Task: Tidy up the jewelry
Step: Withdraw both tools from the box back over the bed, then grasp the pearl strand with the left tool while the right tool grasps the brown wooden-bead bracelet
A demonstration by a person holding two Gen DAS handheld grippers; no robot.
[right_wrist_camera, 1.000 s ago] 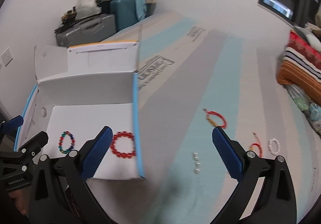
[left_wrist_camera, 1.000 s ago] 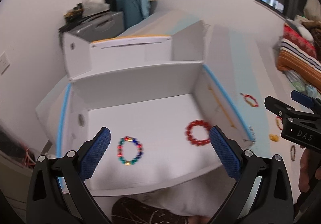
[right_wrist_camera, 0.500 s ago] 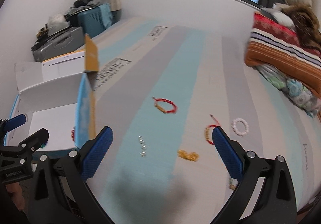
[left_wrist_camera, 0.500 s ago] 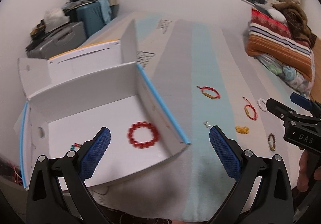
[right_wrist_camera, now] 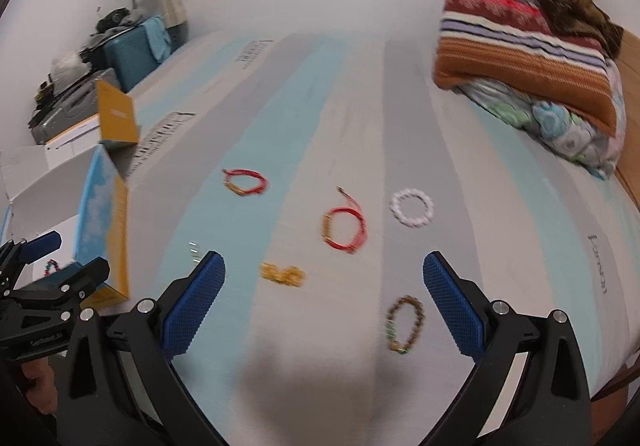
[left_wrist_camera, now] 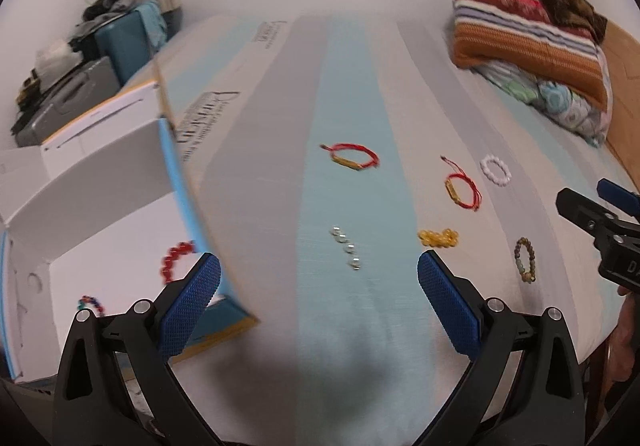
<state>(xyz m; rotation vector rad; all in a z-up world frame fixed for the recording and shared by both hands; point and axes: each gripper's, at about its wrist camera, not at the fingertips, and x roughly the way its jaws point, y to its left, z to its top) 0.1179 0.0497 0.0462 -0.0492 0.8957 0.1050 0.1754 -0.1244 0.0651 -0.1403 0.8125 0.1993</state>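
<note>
Several bracelets lie loose on the striped bed: a red cord bracelet (left_wrist_camera: 354, 157), a second red cord one (right_wrist_camera: 345, 227), a white bead bracelet (right_wrist_camera: 412, 207), an amber bead cluster (right_wrist_camera: 282, 275), a brown-green bead bracelet (right_wrist_camera: 404, 324) and a row of silver beads (left_wrist_camera: 346, 247). A red bead bracelet (left_wrist_camera: 174, 260) and a multicoloured one (left_wrist_camera: 91, 303) rest inside the open white box (left_wrist_camera: 100, 182) at the left. My left gripper (left_wrist_camera: 319, 296) hovers open and empty over the silver beads. Open and empty too, my right gripper (right_wrist_camera: 324, 300) hangs above the amber and brown-green bracelets.
Folded striped blankets (right_wrist_camera: 532, 46) are piled at the bed's far right. Suitcases and clutter (left_wrist_camera: 100, 58) stand beyond the box by the wall. A hand (right_wrist_camera: 38, 386) holds the left gripper's handle at the lower left.
Both grippers have swung right, away from the box's inside toward the loose bracelets on the bed. Both stay open and empty.
</note>
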